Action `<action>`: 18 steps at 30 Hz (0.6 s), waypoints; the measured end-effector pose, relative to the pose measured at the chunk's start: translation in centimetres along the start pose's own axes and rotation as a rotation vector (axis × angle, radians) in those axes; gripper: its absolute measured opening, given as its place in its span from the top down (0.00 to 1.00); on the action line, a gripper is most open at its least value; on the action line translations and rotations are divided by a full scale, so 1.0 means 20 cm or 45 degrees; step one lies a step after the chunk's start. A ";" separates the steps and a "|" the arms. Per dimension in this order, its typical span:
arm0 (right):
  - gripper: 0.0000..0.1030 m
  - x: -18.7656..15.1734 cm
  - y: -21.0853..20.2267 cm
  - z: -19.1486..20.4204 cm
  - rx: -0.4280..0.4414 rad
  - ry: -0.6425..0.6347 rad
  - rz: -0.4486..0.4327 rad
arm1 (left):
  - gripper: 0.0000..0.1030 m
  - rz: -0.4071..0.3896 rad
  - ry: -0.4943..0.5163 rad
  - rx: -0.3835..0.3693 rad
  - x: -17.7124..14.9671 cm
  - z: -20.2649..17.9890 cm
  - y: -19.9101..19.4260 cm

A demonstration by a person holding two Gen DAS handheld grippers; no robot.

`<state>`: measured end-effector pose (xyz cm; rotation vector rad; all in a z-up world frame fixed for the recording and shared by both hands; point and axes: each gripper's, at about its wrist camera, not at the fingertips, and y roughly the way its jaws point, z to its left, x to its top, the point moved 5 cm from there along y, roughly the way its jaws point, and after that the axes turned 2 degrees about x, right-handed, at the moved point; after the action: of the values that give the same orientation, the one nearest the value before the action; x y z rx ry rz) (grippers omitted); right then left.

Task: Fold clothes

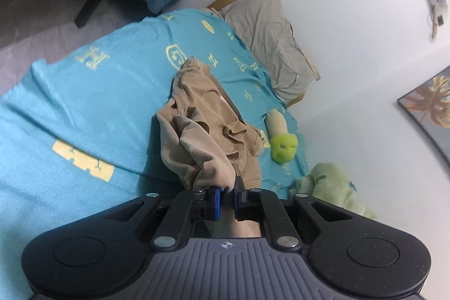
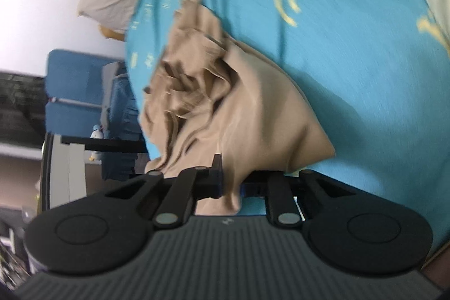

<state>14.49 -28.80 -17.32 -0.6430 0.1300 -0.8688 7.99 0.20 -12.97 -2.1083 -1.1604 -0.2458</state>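
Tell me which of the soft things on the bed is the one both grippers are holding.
The tan garment. The left gripper and right gripper each pinch an edge of it; the grey pillow and green plush toy lie untouched.

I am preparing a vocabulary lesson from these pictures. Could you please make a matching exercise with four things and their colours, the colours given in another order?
Things:
1. garment held by the left gripper and the right gripper
2. blanket
3. pillow
4. soft toy

Colours:
A. yellow-green and cream
B. grey
C. tan
D. turquoise with pale yellow letters

Pairs: 1-C, 2-D, 3-B, 4-A
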 end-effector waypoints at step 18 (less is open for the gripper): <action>0.87 -0.01 -0.18 0.15 0.028 -0.128 -0.146 | 0.92 -0.117 0.015 -0.003 0.08 -0.20 -0.11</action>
<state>12.99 -28.87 -12.92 -0.6772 -0.0073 -0.9448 7.81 -0.62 -8.23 -2.0552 -1.2523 -0.3018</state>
